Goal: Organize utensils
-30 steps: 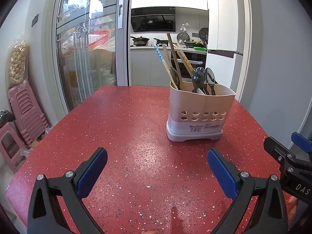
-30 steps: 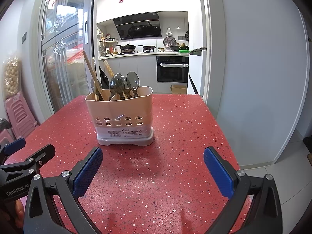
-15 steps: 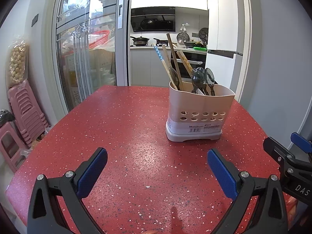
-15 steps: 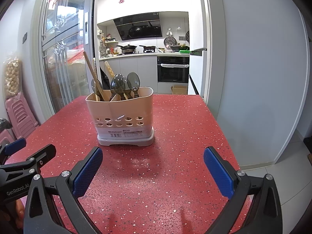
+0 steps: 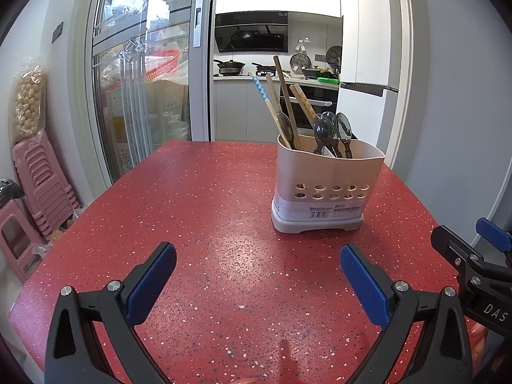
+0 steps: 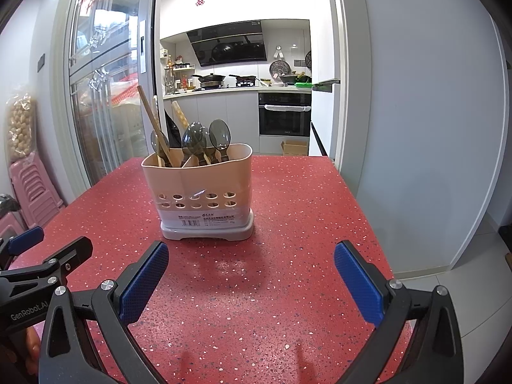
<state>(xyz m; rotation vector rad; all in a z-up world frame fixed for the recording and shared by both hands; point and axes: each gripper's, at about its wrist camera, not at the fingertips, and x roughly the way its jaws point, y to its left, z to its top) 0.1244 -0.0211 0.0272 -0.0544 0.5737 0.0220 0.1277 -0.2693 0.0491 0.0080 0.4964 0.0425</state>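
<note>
Both tongs hang low over the red table [image 5: 208, 211], prob just lining up on the caddy. Left gripper [image 5: 257, 273] and right gripper [image 6: 251, 272] are spread wide w/ nothing in them. Utensil holder [image 6: 200, 188] stands just ahead, center-ish: chopsticks [image 5: 281, 102] in its left compartment, spoons [image 6: 204, 140] in its right.

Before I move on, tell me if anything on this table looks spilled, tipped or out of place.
Nothing stands out. The holder stands upright on the red table, with chopsticks and spoons inside. No utensil lies loose or spilled on the part in view.
</note>
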